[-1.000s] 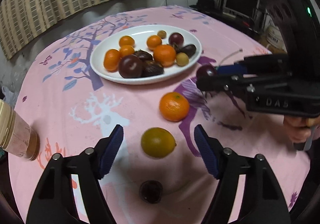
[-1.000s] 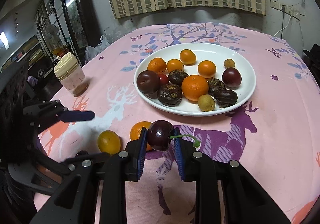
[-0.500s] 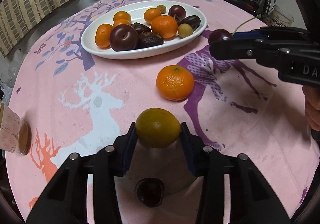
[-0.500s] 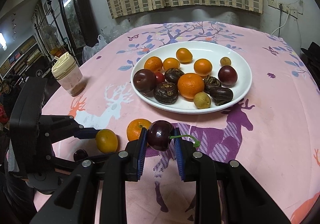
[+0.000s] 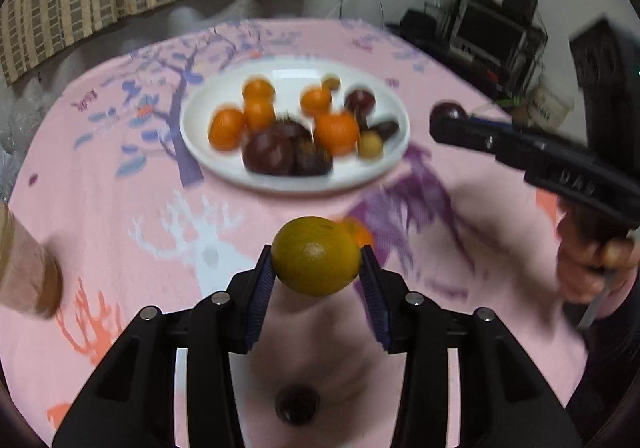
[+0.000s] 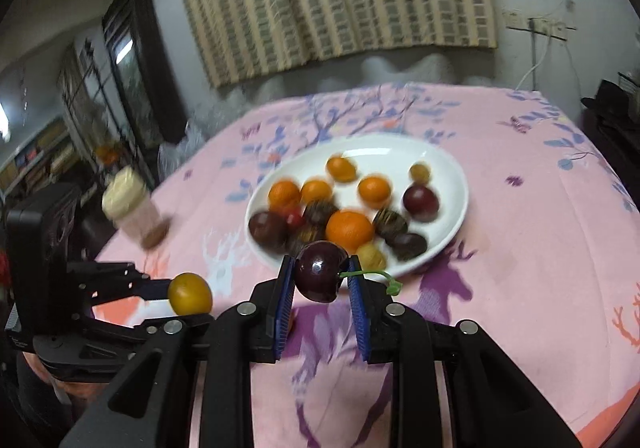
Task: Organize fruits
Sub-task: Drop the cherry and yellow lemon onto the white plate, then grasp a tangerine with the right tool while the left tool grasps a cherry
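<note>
- Left gripper [image 5: 316, 280] clamped on a yellow-green citrus [image 5: 316, 255], fruit pinched across its widest part between the blue pads [image 5: 260, 290], lifted clear of the pink tablecloth [image 5: 120, 216] and short of the white plate [image 5: 288, 180].
- Right gripper [image 6: 320, 288] clenched on a dark cherry [image 6: 320, 275], green stem [image 6: 376, 275] poking out past the right-hand pad, hanging just in front of the plate's near rim.
- Risk one: round, smooth citrus held only at two small contact patches; any jolt on the way to the plate likely to squirt it forward or down onto the table.
- Risk two: cherry small and glossy; a harder squeeze could bruise or split it, a looser one could let it roll out.
- Risk three: plate crowded near its front edge with plums, an orange and dark wrinkled fruits; a release onto that pile liable to send something rolling over the rim.
- Risk four: both grippers heading for the same plate from either side; fingers clipping each other or the rim quite possible.
- Loose orange mandarin [image 5: 358, 234] on the table right behind the held citrus, and a small dark fruit [image 5: 298, 404] below the left gripper; a low sweep could knock either away.
- Lidded jar [image 6: 134, 208] left of the plate, near the left gripper's side; worth steering clear of.
</note>
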A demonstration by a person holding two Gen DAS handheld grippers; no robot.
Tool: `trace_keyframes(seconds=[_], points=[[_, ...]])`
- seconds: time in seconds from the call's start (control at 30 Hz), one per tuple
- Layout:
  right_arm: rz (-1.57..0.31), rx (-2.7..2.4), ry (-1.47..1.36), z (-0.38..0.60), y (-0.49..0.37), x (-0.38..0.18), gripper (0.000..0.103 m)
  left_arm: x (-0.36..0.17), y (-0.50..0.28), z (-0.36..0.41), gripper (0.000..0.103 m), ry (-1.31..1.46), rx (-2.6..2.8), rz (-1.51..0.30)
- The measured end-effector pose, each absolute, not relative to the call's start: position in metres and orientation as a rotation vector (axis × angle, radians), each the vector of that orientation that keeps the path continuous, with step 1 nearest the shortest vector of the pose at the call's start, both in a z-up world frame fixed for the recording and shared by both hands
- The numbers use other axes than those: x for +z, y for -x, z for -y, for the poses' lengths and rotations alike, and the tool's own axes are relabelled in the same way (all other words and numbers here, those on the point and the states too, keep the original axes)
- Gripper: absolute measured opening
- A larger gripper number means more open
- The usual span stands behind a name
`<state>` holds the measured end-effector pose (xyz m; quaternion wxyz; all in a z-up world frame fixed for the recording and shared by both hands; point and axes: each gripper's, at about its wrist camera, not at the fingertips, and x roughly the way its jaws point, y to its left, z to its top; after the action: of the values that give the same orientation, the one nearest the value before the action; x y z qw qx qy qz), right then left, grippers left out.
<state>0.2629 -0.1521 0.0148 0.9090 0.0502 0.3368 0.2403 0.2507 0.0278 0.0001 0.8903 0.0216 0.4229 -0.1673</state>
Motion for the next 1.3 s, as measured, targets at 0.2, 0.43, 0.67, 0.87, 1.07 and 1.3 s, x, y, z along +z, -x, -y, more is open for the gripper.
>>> trace_keyframes(seconds=[0.2, 0.43, 0.67, 0.87, 1.07, 1.3], points=[[-0.676, 0.386, -0.141, 0.163, -0.32, 0.013, 0.027, 0.027, -0.322, -0.021, 0.042, 0.028, -0.268, -0.811], [-0.716, 0.345, -0.103, 0.155, -0.369, -0.005, 0.027, -0.003, -0.385, -0.006, 0.042, -0.012, -0.197, -0.883], [-0.717, 0.353, -0.081, 0.152, -0.365, -0.002, 0.027, 0.011, -0.374, -0.008, 0.088, -0.018, -0.113, -0.807], [-0.694, 0.356, -0.074, 0.151, -0.337, 0.012, 0.047, 0.039, -0.313, -0.033, 0.098, -0.028, -0.036, -0.7], [-0.704, 0.47, -0.054, 0.132, -0.286, 0.016, 0.053, 0.024, -0.253, -0.084, 0.098, 0.044, 0.085, -0.64], [-0.819, 0.575, 0.098, 0.077, -0.251, -0.018, 0.053, 0.012, -0.234, -0.12, 0.098, 0.142, 0.233, -0.661]])
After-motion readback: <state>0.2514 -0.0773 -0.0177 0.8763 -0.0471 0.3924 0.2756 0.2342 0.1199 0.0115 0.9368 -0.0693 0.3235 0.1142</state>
